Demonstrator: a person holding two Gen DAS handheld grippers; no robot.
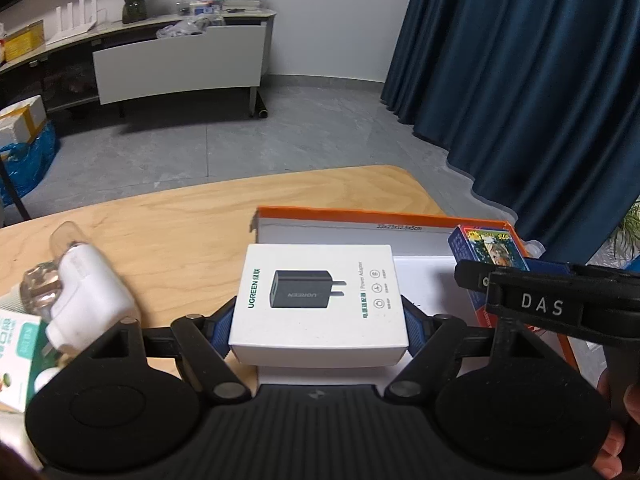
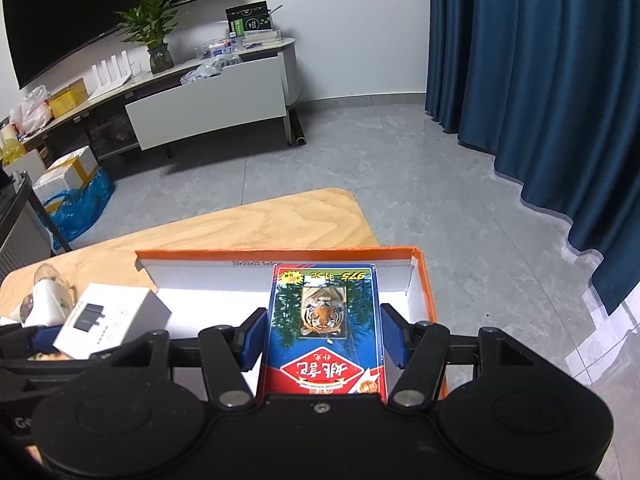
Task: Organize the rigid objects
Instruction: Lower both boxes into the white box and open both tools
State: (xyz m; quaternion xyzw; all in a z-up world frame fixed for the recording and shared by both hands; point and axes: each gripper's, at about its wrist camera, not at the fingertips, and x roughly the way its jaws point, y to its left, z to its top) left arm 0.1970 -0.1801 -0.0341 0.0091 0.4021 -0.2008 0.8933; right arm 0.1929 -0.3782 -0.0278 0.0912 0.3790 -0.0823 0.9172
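Observation:
My left gripper [image 1: 319,326] is shut on a white UGREEN power adapter box [image 1: 318,300] and holds it over the left end of the orange-rimmed tray [image 1: 360,215]. My right gripper [image 2: 323,340] stands around a blue and red tiger-picture box [image 2: 324,328] over the right part of the same tray [image 2: 424,280]; small gaps show between its blue pads [image 2: 394,338] and the box, so it looks open. The white box also shows in the right wrist view [image 2: 110,320], and the tiger box in the left wrist view [image 1: 486,250].
The tray sits on a wooden table [image 1: 180,224]. A white plug-shaped item [image 1: 88,300] with clear plastic, and a green and white carton [image 1: 18,356], lie at the left. The table's far edge drops to grey floor; a blue curtain [image 1: 520,80] hangs right.

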